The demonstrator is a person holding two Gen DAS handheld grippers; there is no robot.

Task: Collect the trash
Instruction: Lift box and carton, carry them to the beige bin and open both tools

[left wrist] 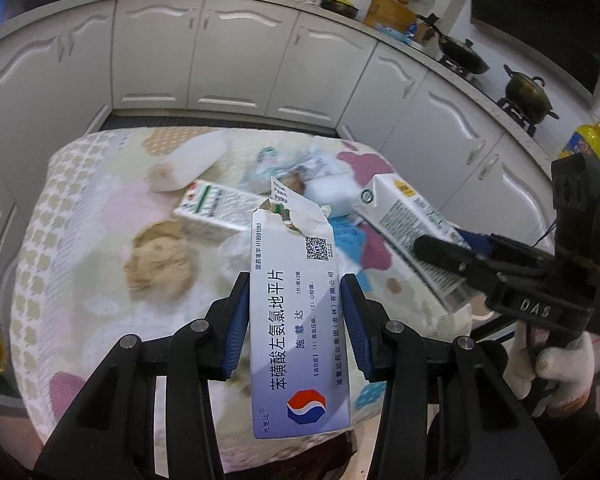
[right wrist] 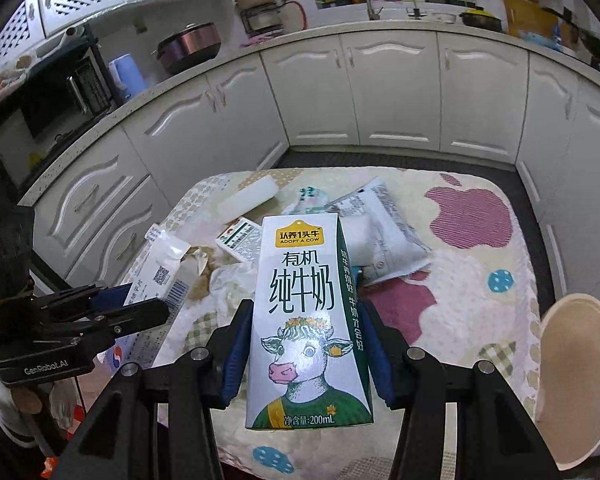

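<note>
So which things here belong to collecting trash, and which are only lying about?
Trash job:
- left gripper holding torn white medicine box
- right gripper holding white milk carton
- crumpled brown paper

Lying about:
- black lidded pot
- yellow oil bottle

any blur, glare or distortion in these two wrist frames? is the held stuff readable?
Left wrist: strong fisheye bend in the cabinets, dark corners; medicine box print sharp, far clutter on the table soft. Right wrist: same curvature; milk carton crisp and evenly lit, mild sheen, background wrappers slightly blurred.

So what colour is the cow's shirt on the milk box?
Green, with a yellow strap, on the milk box; the right wrist view shows it best.
</note>
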